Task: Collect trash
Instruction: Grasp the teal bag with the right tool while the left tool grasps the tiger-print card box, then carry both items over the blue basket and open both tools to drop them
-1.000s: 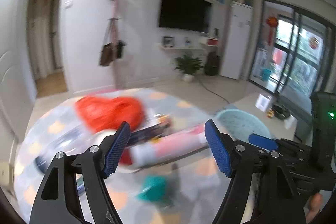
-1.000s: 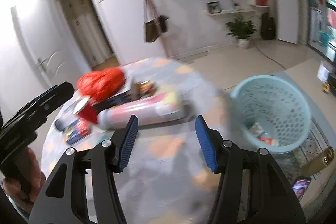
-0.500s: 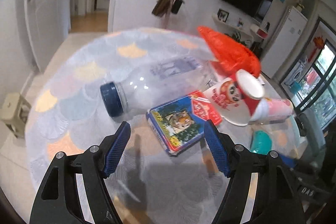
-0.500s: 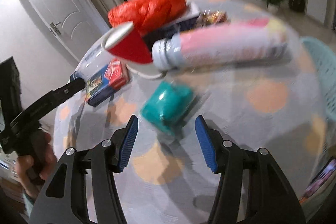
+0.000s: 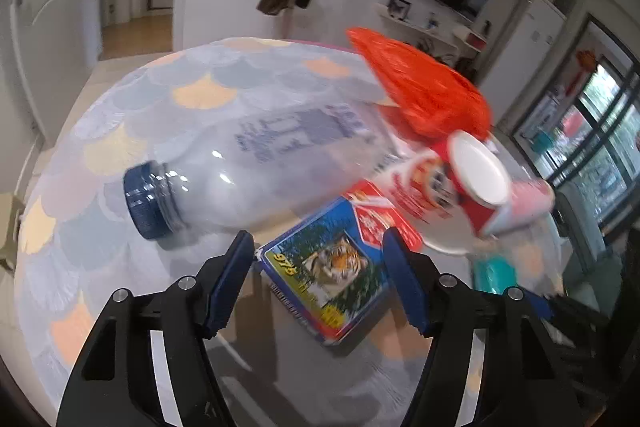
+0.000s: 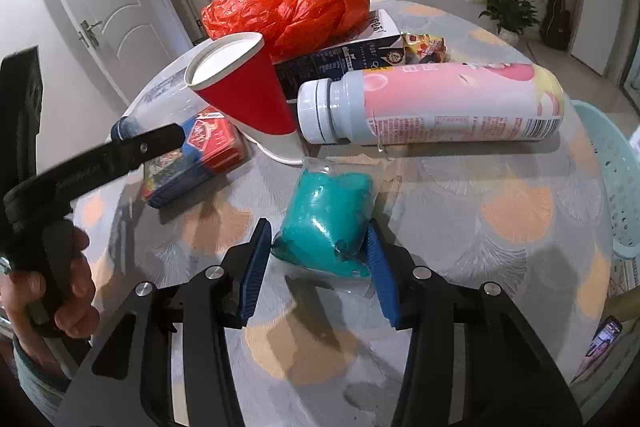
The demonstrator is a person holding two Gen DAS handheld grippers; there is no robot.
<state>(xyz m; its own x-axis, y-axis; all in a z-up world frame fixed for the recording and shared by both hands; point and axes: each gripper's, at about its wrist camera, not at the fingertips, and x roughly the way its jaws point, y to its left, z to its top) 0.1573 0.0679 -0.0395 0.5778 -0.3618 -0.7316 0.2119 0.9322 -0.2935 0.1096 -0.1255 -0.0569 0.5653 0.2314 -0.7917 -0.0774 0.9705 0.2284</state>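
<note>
Closing on two pieces at once is the step I judge to be in hand, and it calls for care on each side. My right gripper [image 6: 316,259] sits low in its frame with the jaws spread and the teal packet [image 6: 326,223] between them; the blue pads look to be touching or just beside its crinkled sides, but I cannot tell whether they press yet. I want to squeeze on the bulky middle, not the thin clear film at the near edge, which would likely slip out.

My left gripper [image 5: 318,267] is wide open and holds nothing; the tiger-print box [image 5: 332,267] lies flat on the tabletop [image 5: 100,247] at lower centre, angled between the fingers. I judge I should lower the tips until they flank its long edges, keeping clear of the clear bottle [image 5: 248,171] just to the upper left.

Other trash waits behind: the red paper cup [image 6: 244,87], the pink bottle [image 6: 436,103], the orange plastic bag [image 6: 288,11]. At the right edge of the right view stands the pale green basket [image 6: 616,167], beside the tabletop, where I judge both pieces should go.
</note>
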